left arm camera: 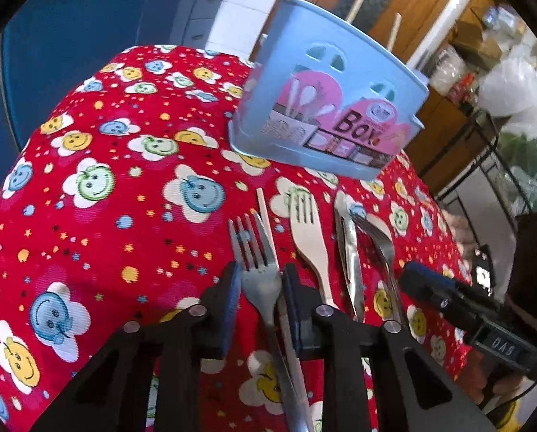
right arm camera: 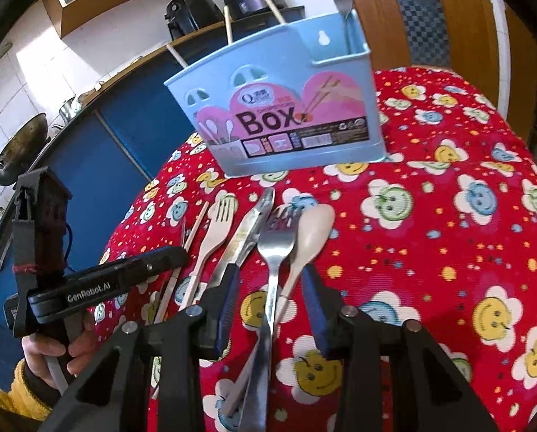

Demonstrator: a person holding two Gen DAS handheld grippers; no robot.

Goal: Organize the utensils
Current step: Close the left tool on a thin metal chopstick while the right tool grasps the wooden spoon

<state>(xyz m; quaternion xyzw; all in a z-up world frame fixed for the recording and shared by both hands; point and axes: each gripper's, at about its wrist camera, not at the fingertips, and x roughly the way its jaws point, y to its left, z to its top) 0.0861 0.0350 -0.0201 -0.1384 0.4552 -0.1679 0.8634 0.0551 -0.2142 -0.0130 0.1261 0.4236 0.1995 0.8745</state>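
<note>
A blue plastic utensil box (left arm camera: 326,108) stands at the far side of the red smiley tablecloth (left arm camera: 106,180), with chopsticks sticking out of it. My left gripper (left arm camera: 261,277) is shut on the head of a metal fork (left arm camera: 255,252) lying beside a chopstick (left arm camera: 264,212). To its right lie a wooden fork (left arm camera: 308,230), a metal knife (left arm camera: 347,248) and another metal fork (left arm camera: 376,234). My right gripper (right arm camera: 272,280) is open, straddling the handles of that metal fork (right arm camera: 275,244) and a beige spoon (right arm camera: 313,226) without pressing them. The box (right arm camera: 286,108) also holds a fork (right arm camera: 344,3).
A hand in a yellow sleeve (right arm camera: 34,363) holds the left gripper's body (right arm camera: 124,277). Blue cabinets (right arm camera: 117,133) run behind the table's left edge, with a wok (right arm camera: 20,151) on the counter. Wooden doors (left arm camera: 430,7) and shelves of bags (left arm camera: 513,82) stand behind the box.
</note>
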